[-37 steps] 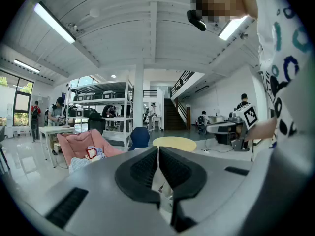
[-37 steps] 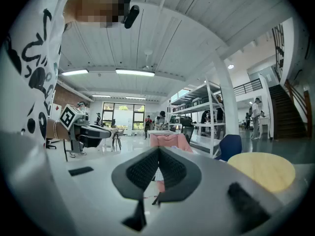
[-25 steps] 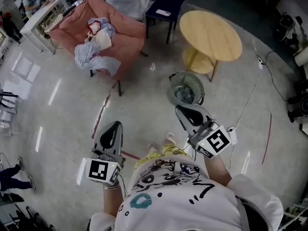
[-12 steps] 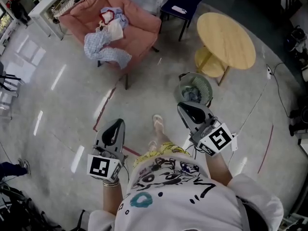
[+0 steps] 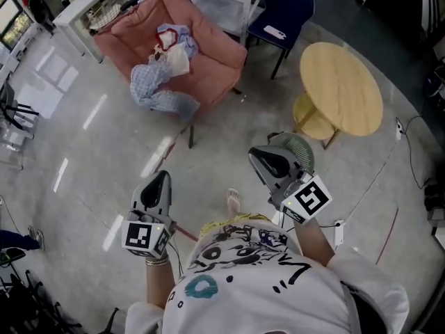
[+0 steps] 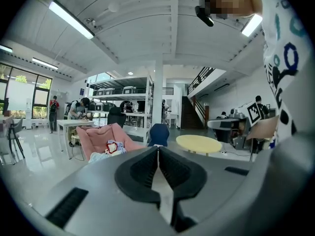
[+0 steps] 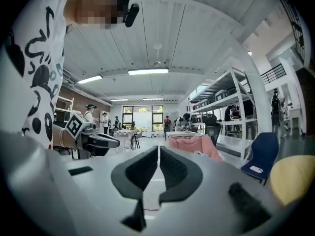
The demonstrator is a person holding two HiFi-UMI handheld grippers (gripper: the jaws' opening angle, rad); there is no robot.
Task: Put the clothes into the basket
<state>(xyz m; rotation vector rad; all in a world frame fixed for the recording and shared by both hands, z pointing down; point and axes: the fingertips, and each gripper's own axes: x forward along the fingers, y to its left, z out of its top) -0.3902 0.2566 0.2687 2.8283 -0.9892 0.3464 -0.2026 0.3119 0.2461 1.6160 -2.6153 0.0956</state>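
Neither gripper holds anything. The left gripper (image 5: pixel 160 177) has its ribbed black pads pressed flat together with nothing between them. The right gripper (image 5: pixel 256 153) is closed on air in the same way. Both are held out in front of the person's printed white shirt (image 5: pixel 257 277), pointing toward 12 o'clock. I judge this to be a posture for crossing the glossy grey floor (image 5: pixel 90 152) rather than a reach.

The crumpled clothes (image 5: pixel 161 82) are a soft pale blue checked garment heaped with a white and red piece. They lie on the seat of the padded salmon-pink armchair (image 5: pixel 215 44) at about 11 o'clock, well apart from both grippers. The heap slumps over the seat's front edge, so there are loose folds to pinch.

The round pale green basket (image 5: pixel 300 145), with a slatted wall, stands on the floor at about 1 o'clock. It is just beyond the right gripper, which covers most of it, so what lies inside cannot be told. It sits just beside the round light wooden tabletop (image 5: pixel 341 82) at 2 o'clock, with a navy blue chair (image 5: pixel 288 5) farther back.

For this heap the task looks barely begun. The jaws must open before they can close on the limp fabric, and trailing cloth could drag.
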